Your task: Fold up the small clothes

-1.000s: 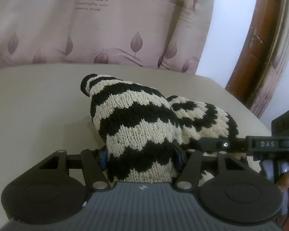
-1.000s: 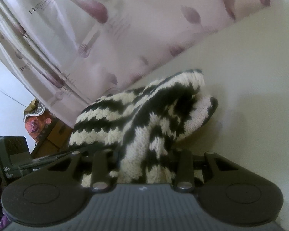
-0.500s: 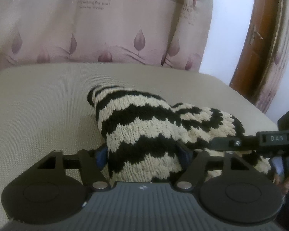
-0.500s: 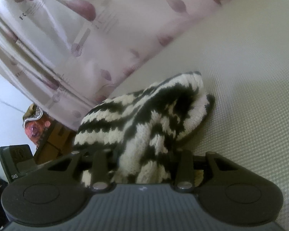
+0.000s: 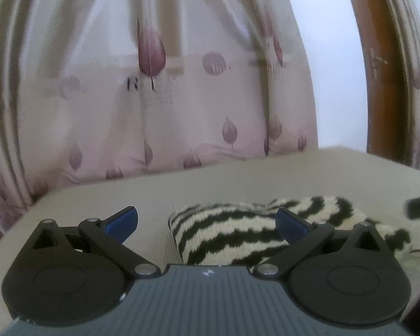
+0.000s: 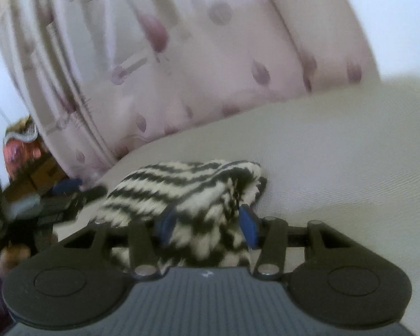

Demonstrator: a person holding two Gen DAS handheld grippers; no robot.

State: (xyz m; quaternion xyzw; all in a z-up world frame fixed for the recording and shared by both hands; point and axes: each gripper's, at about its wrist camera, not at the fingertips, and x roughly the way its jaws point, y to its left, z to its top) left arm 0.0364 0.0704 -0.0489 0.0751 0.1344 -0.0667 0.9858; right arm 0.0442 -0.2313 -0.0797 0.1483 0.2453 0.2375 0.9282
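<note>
A black and cream zigzag knit garment (image 5: 238, 232) lies bunched on the beige padded surface (image 5: 98, 204). My left gripper (image 5: 207, 218) has its jaws spread wide and still opening. Its blue pads (image 5: 123, 219) stand clear of the cloth, which lies just past and between them. In the right wrist view the knit garment (image 6: 182, 187) fills the gap of my right gripper (image 6: 207, 224). Those jaws are opening, and the blue pads (image 6: 247, 224) show at the cloth's sides without squeezing it. The left gripper (image 6: 67, 196) appears blurred at the left of that view.
A pink leaf-print curtain (image 5: 154, 98) hangs behind the surface. A brown wooden door frame (image 5: 383, 70) stands at the right. An orange object and a cardboard box (image 6: 28, 156) sit beyond the surface's left end. A hand (image 6: 11, 254) shows at the lower left.
Both grippers were clamped on the lifted knit. Now it lies flatter on the surface, both jaws have spread, and the left gripper has drawn back from the cloth.
</note>
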